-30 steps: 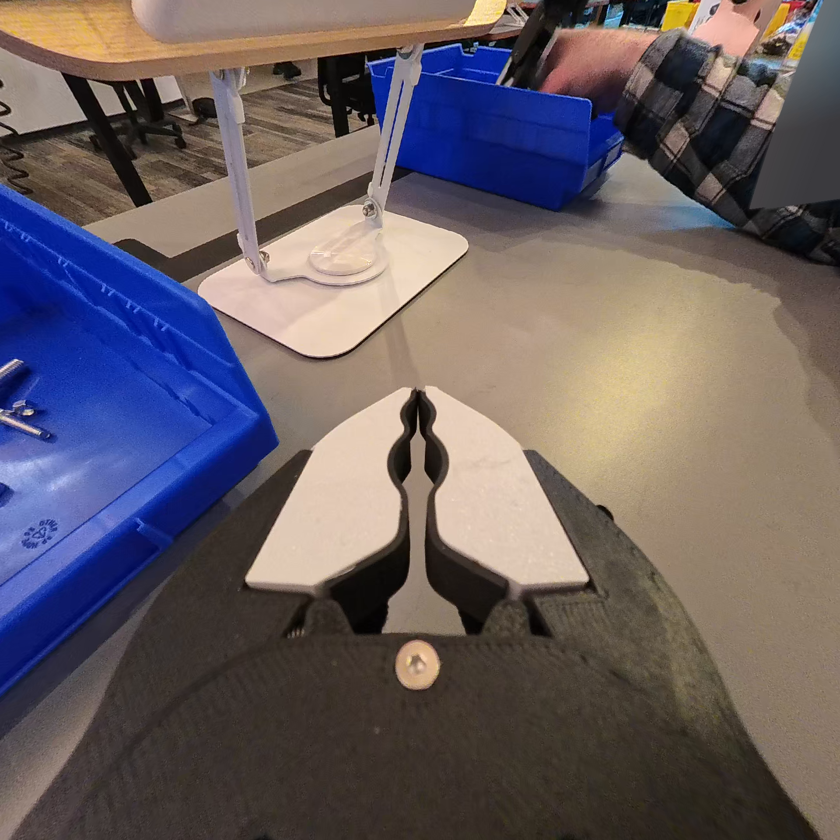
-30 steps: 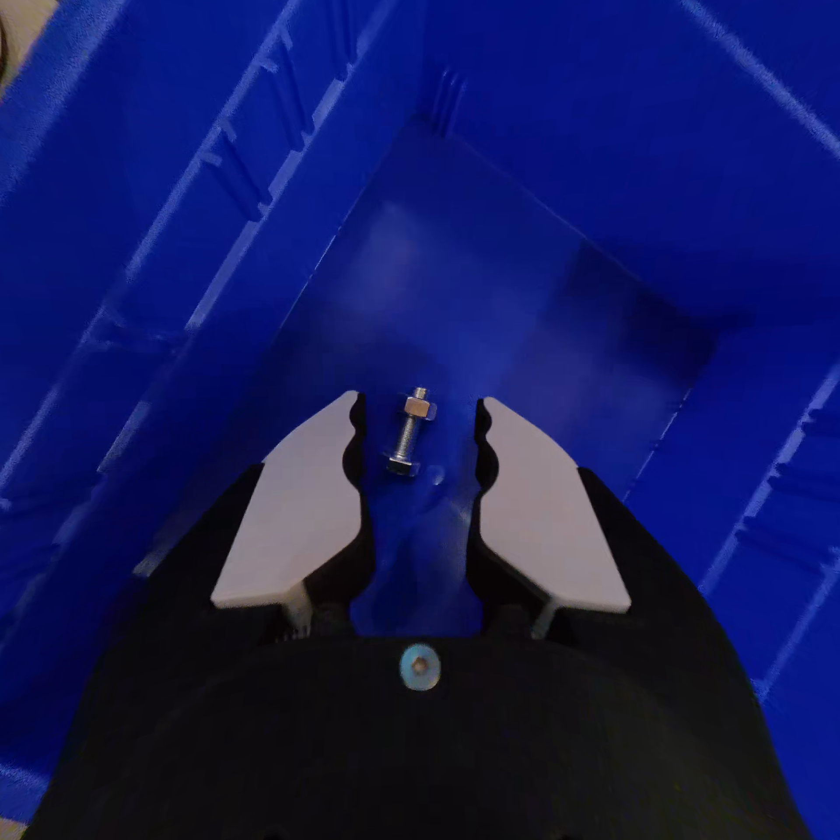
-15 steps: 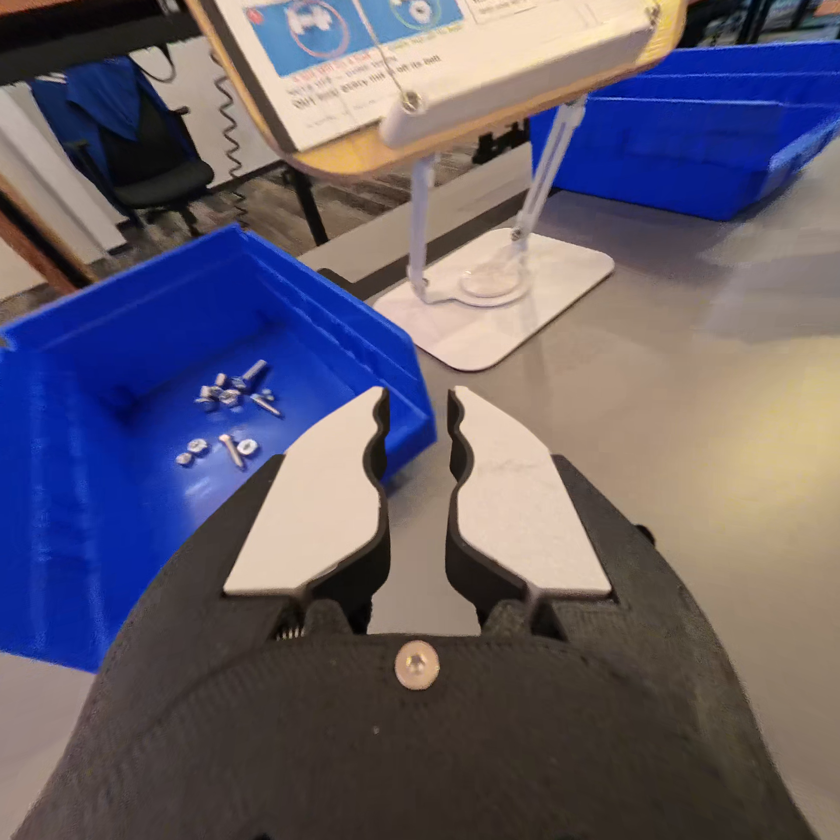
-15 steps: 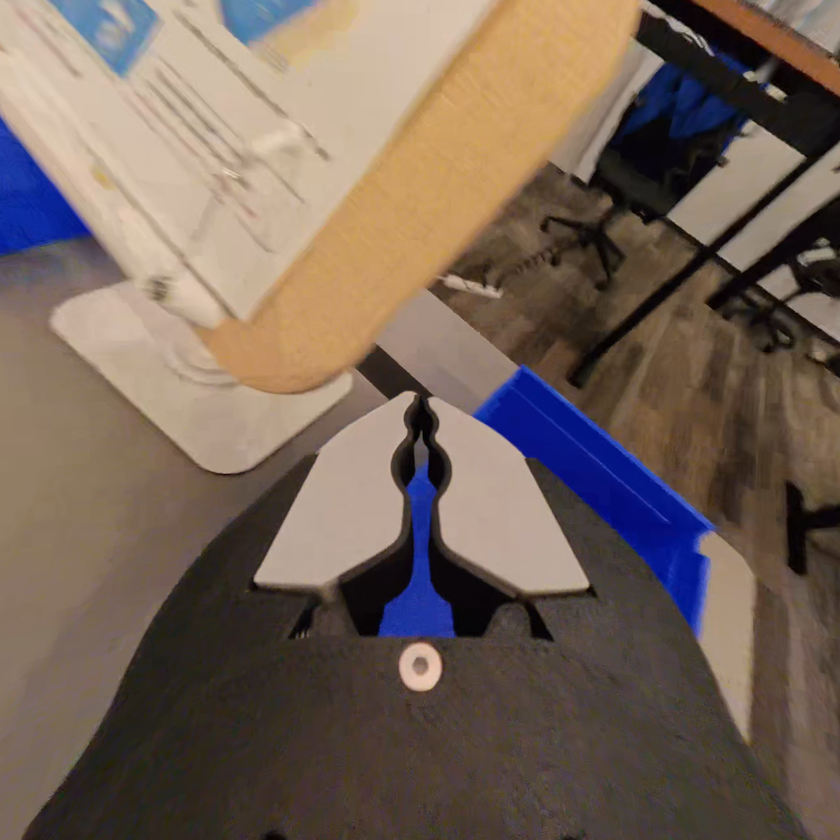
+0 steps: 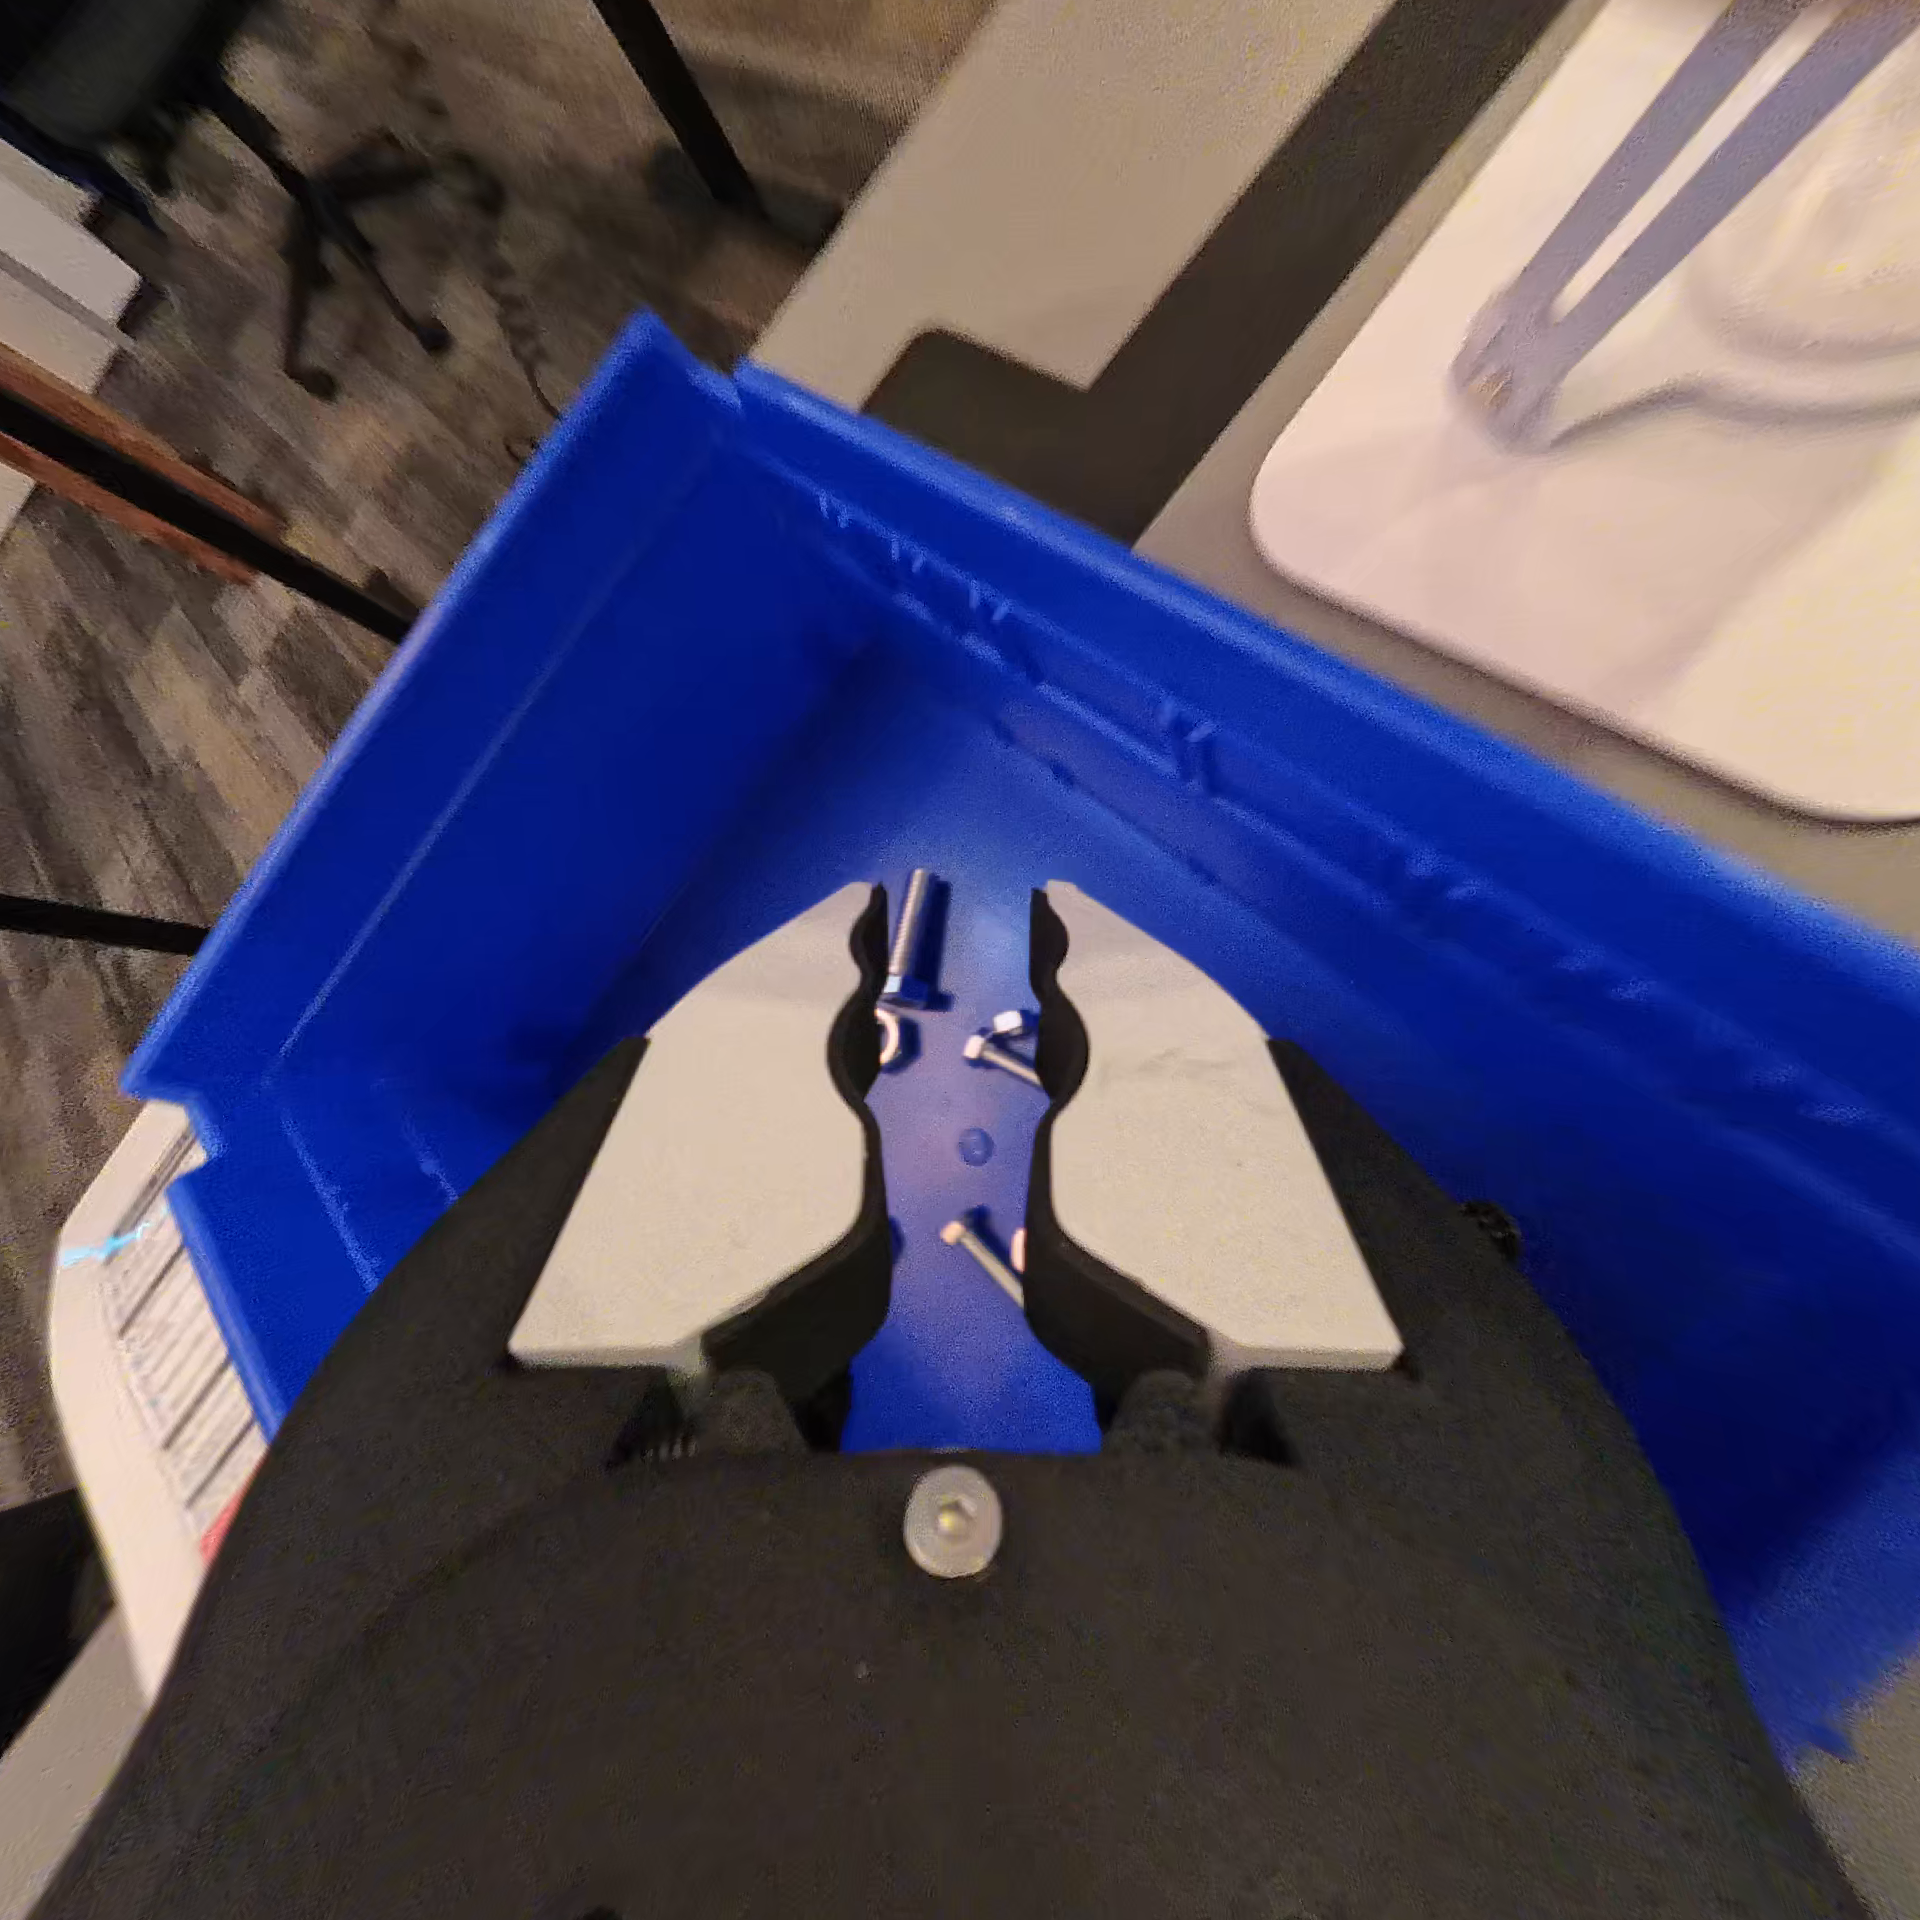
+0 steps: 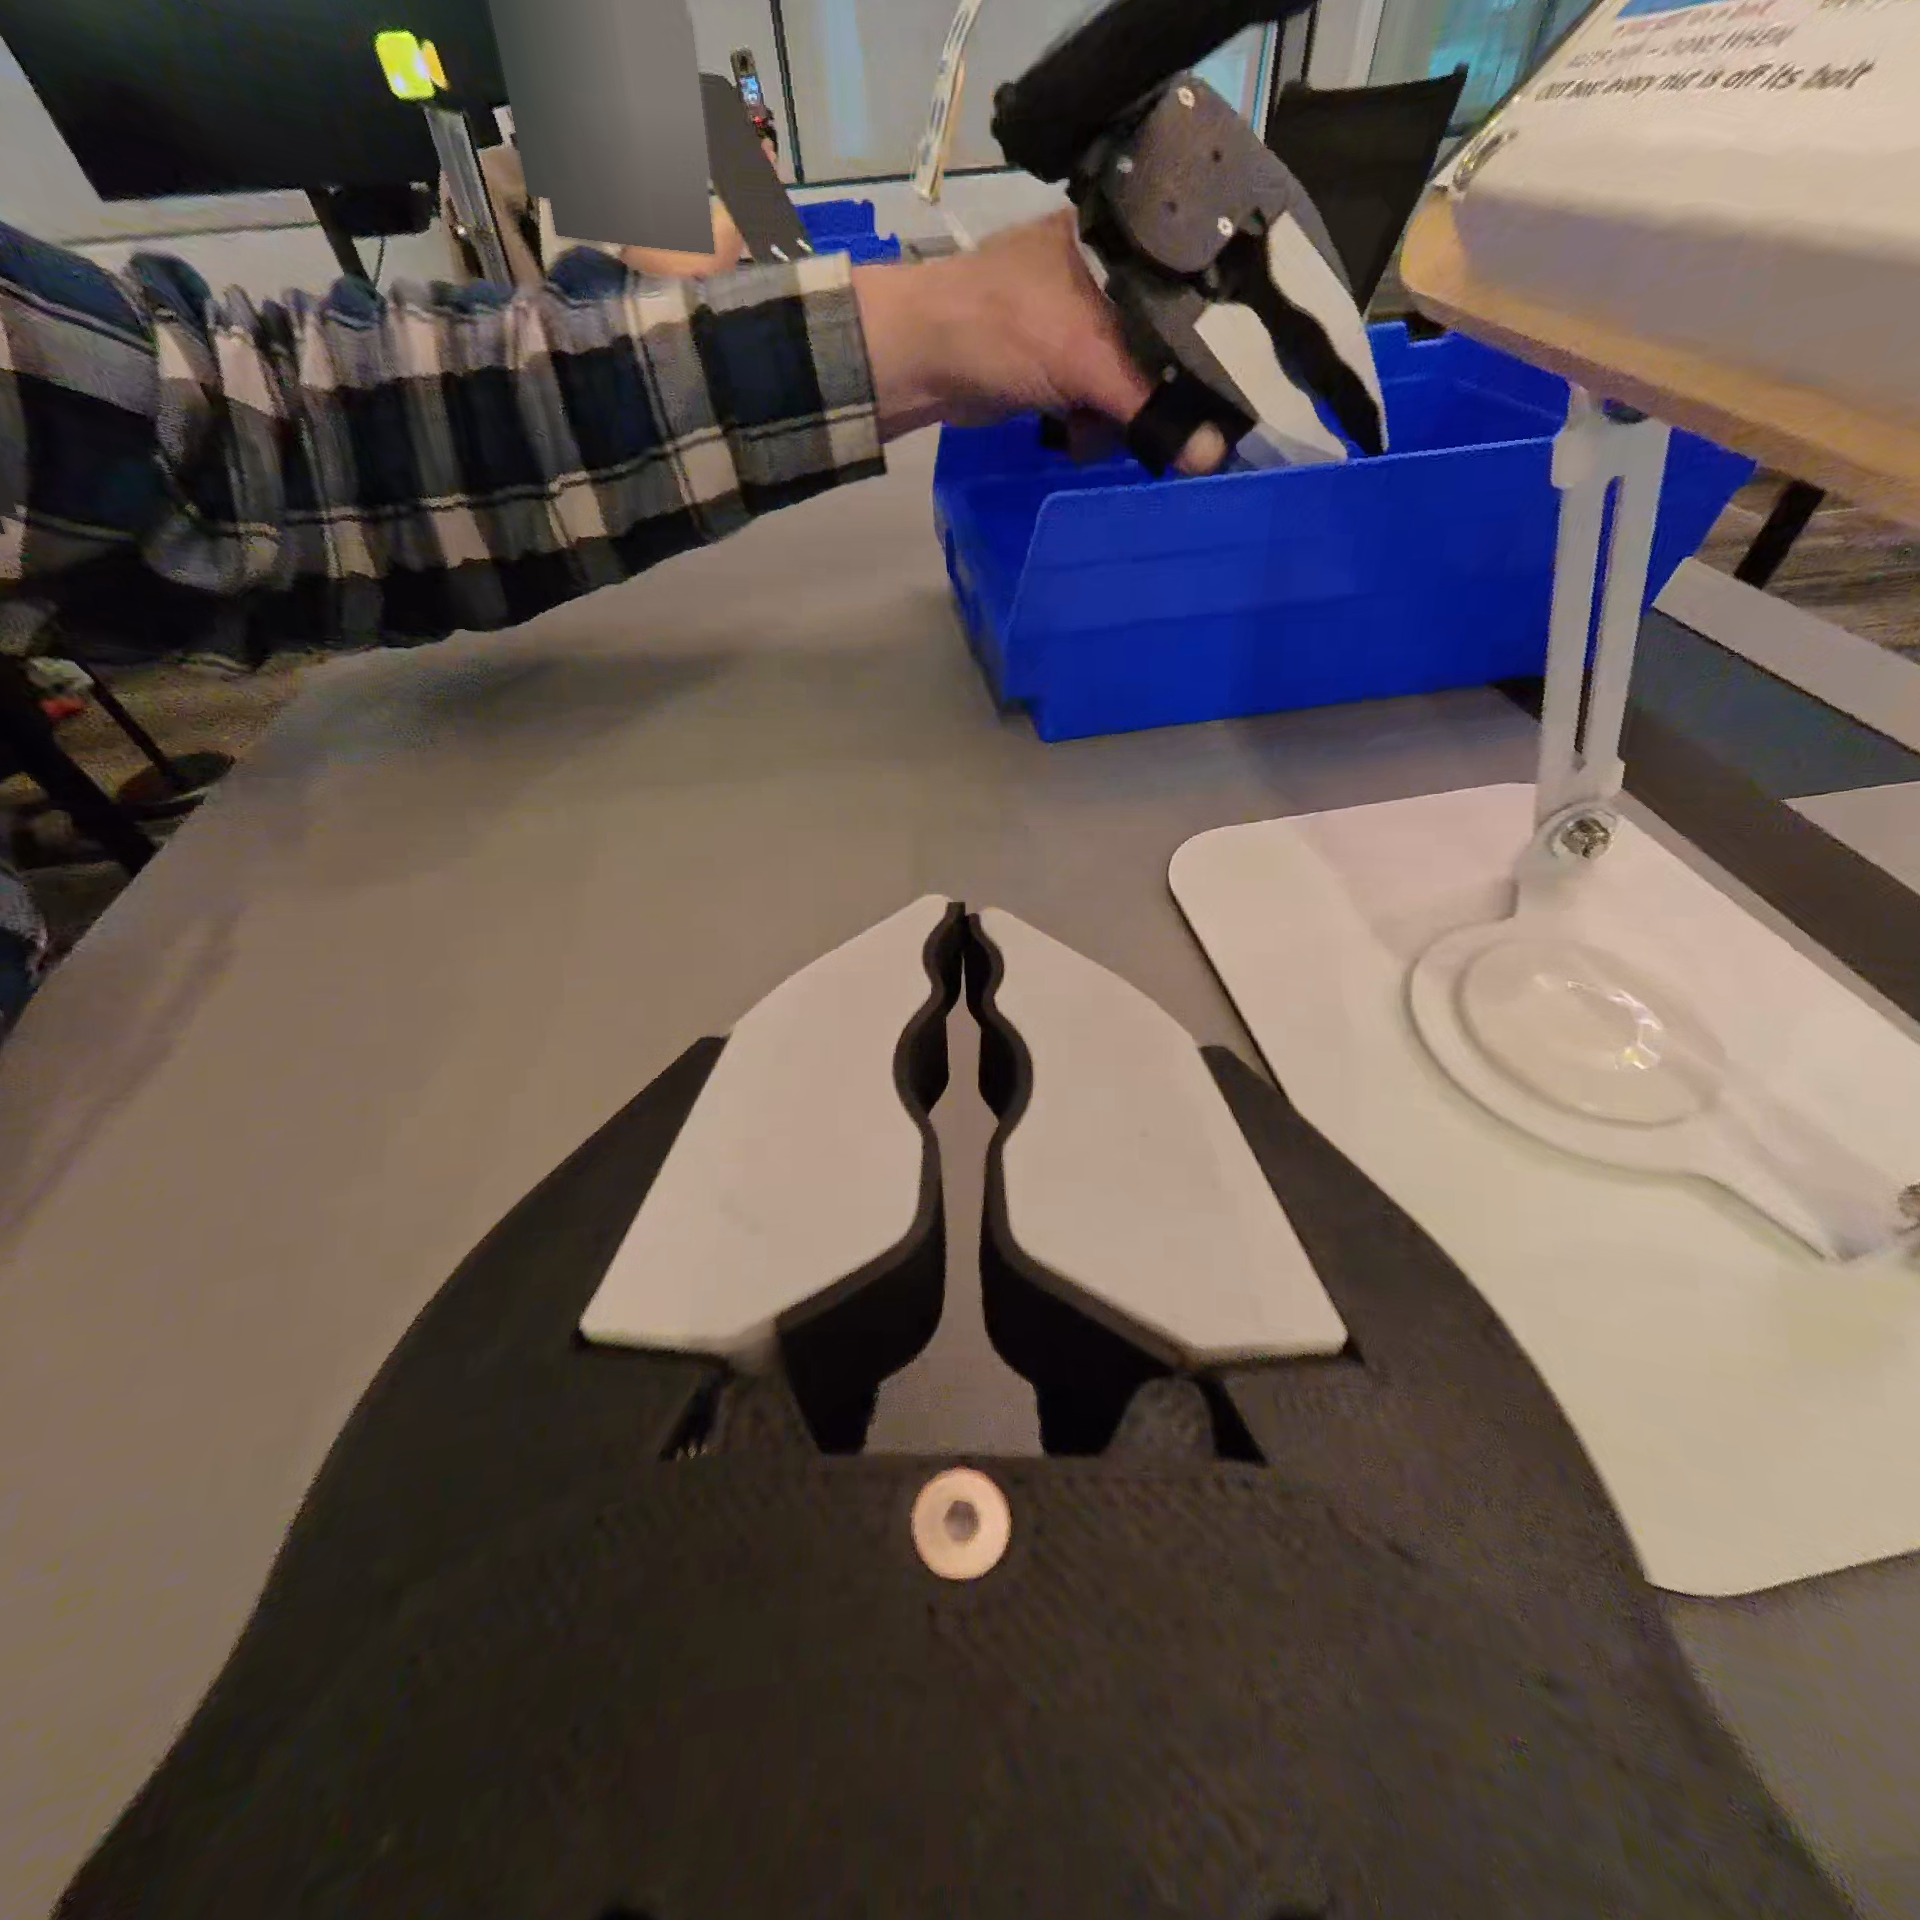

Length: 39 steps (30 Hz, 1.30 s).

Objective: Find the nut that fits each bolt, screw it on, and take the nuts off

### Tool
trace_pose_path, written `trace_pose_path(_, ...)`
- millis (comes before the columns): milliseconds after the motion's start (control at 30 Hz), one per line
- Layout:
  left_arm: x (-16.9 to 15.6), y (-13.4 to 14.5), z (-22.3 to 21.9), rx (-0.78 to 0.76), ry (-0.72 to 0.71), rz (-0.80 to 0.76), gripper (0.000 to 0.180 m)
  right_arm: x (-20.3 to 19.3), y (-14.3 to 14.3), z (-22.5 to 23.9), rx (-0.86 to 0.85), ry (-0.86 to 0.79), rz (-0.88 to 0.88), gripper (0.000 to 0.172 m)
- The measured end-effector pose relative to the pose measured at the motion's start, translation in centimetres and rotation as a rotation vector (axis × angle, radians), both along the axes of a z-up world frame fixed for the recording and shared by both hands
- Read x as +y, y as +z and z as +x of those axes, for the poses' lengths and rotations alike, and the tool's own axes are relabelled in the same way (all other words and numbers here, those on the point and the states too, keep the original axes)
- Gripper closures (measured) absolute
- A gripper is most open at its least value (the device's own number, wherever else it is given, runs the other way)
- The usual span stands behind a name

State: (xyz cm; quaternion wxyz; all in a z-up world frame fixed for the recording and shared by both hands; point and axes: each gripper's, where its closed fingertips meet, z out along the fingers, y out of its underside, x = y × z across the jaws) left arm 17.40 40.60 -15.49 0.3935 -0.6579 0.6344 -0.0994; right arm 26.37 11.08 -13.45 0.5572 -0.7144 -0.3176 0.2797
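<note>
The left gripper [image 5: 956,904] hangs parted and unloaded inside a blue bin [image 5: 644,644]. Between its fingers on the bin floor lie a small bolt [image 5: 982,1262], then a nut [image 5: 891,1042] and another short bolt [image 5: 1000,1047]; a longer bolt [image 5: 908,951] lies just inside the left fingertip. The right gripper [image 6: 962,914] is clenched on nothing over the grey table [image 6: 571,831].

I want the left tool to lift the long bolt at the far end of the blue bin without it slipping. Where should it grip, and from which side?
Probably across the threaded shank of the long bolt, coming straight down from above. It lies flat on the floor of the blue bin, running along the fingers' direction, so they can straddle it. The left tool is open over it.
</note>
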Motion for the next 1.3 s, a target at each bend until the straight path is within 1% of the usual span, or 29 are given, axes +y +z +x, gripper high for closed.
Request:
trace_pose_path(100, 2.5, -2.9, 0.0, 0.15, -0.002, -0.011, 0.151, 0.1, -0.7, 0.2, 0.043, 0.017, -0.036, 0.172)
trace_pose_path(233, 4.1, -5.2, 0.0, 0.292, -0.017, -0.024, 0.147, 0.0, -0.6, 0.3, 0.072, 0.038, -0.049, 0.172)
trace_pose_path(333, 4.8, -6.3, -0.3, 0.37, -0.026, -0.029, 0.148, -0.1, -0.7, 0.1, 0.055, 0.049, -0.051, 0.172)
trace_pose_path(400, 4.7, -6.8, -0.3, 0.403, -0.047, -0.053, 0.155, -0.2, -1.0, -0.1, 0.035, 0.056, -0.05, 0.172)
trace_pose_path(533, 4.4, -7.2, 0.1, 0.397, -0.073, -0.123, 0.171, -0.3, -1.2, -0.4, 0.008, 0.066, -0.045, 0.172)
trace_pose_path(633, 4.4, -7.2, 0.1, 0.398, -0.066, -0.146, 0.171, -0.4, -1.2, -0.4, 0.009, 0.069, -0.042, 0.172)
trace_pose_path(733, 4.7, -6.7, -0.1, 0.379, -0.031, -0.118, 0.171, -0.5, -1.1, -0.4, 0.014, 0.072, -0.037, 0.172)
trace_pose_path(800, 4.4, -4.7, -0.4, 0.321, 0.0, -0.102, 0.172, -0.5, -1.0, -0.3, 0.022, 0.072, -0.033, 0.172)
trace_pose_path(900, 2.9, -0.4, -1.6, 0.237, 0.017, -0.048, 0.172, -0.6, -0.9, -0.3, 0.029, 0.074, -0.031, 0.172)
trace_pose_path(933, 2.3, 1.0, -2.6, 0.227, 0.027, -0.021, 0.172, -0.6, -0.9, -0.3, 0.028, 0.075, -0.03, 0.172)
trace_pose_path(1000, -0.2, 3.7, -4.1, 0.15, 0.018, -0.02, 0.172, -0.6, -0.9, -0.4, 0.022, 0.076, -0.031, 0.172)
trace_pose_path(1033, -1.9, 4.9, -4.8, 0.113, 0.007, -0.019, 0.172, -0.6, -1.0, -0.4, 0.02, 0.076, -0.031, 0.172)
trace_pose_path(1100, -6.3, 6.2, -6.0, 0.061, -0.048, -0.015, 0.172, -0.6, -1.0, -0.4, 0.019, 0.076, -0.03, 0.172)
trace_pose_path(1133, -8.8, 6.3, -6.3, 0.045, -0.074, -0.021, 0.172, -0.6, -1.0, -0.4, 0.019, 0.076, -0.031, 0.172)
trace_pose_path(1200, -14.1, 5.3, -6.2, 0.041, -0.156, -0.033, 0.172, -0.5, -1.0, -0.4, 0.015, 0.075, -0.034, 0.172)
trace_pose_path(1300, -21.1, 2.0, -4.8, 0.067, -0.255, -0.075, 0.172, -0.5, -1.2, -0.5, 0.002, 0.072, -0.036, 0.172)
